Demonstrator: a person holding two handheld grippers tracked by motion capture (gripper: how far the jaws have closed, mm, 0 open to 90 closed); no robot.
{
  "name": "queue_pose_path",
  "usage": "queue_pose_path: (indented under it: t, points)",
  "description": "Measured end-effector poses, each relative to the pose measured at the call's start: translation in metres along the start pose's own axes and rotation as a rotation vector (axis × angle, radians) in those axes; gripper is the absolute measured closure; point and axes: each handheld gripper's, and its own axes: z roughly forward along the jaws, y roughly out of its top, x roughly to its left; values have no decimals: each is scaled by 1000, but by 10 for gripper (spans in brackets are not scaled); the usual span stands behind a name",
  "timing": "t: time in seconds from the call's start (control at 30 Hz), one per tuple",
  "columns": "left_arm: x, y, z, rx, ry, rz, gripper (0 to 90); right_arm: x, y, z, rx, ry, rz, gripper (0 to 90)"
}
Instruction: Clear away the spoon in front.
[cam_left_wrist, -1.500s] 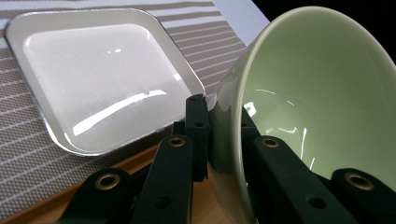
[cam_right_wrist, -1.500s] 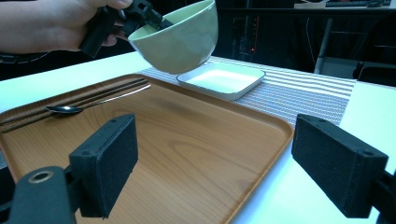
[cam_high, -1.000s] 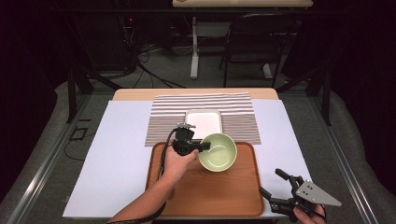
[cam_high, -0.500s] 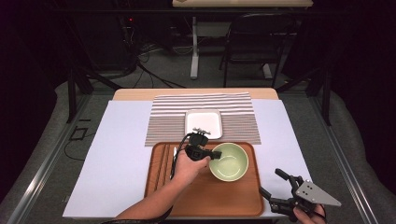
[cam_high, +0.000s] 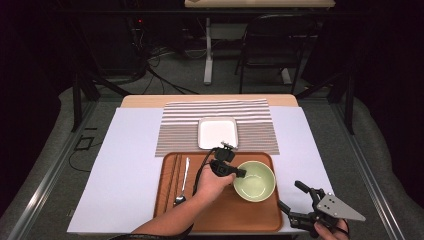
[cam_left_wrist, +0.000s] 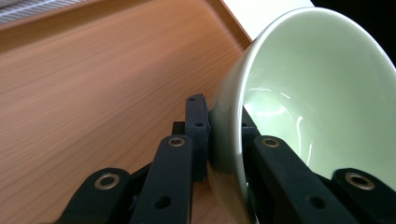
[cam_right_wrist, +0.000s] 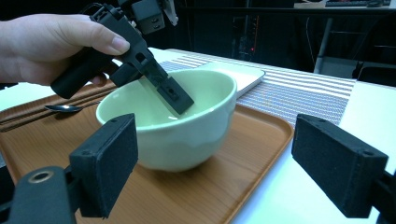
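A pale green bowl (cam_high: 256, 182) sits on the right half of the wooden tray (cam_high: 220, 216). My left gripper (cam_high: 239, 174) is shut on the bowl's left rim, one jaw inside and one outside. In the left gripper view the pads (cam_left_wrist: 198, 126) pinch the bowl's (cam_left_wrist: 317, 93) wall. My right gripper (cam_high: 290, 195) hovers open off the tray's near right corner, pointing at the bowl. The right gripper view has the bowl (cam_right_wrist: 173, 135) beyond those wide-apart jaws, with the left gripper (cam_right_wrist: 161, 91) clamped on its rim.
A spoon (cam_high: 183, 181) and dark chopsticks (cam_high: 173, 172) lie along the tray's left side. Behind the tray a white square plate (cam_high: 217, 132) rests on a striped mat (cam_high: 260, 125). White sheet (cam_high: 125, 165) covers the table.
My left gripper has carried the bowl to the right and nearer, from the tray's back middle to its right half. The right gripper has stayed put.
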Motion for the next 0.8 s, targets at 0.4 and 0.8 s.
queue_pose_path:
  t: [0.4,0.8]
  points:
    - [-10,0,20,40,-6,1,813,0,0,0,-1,3,-1,142]
    - [-12,4,29,38,-31,-37,796,0,0,0,-1,4,0,142]
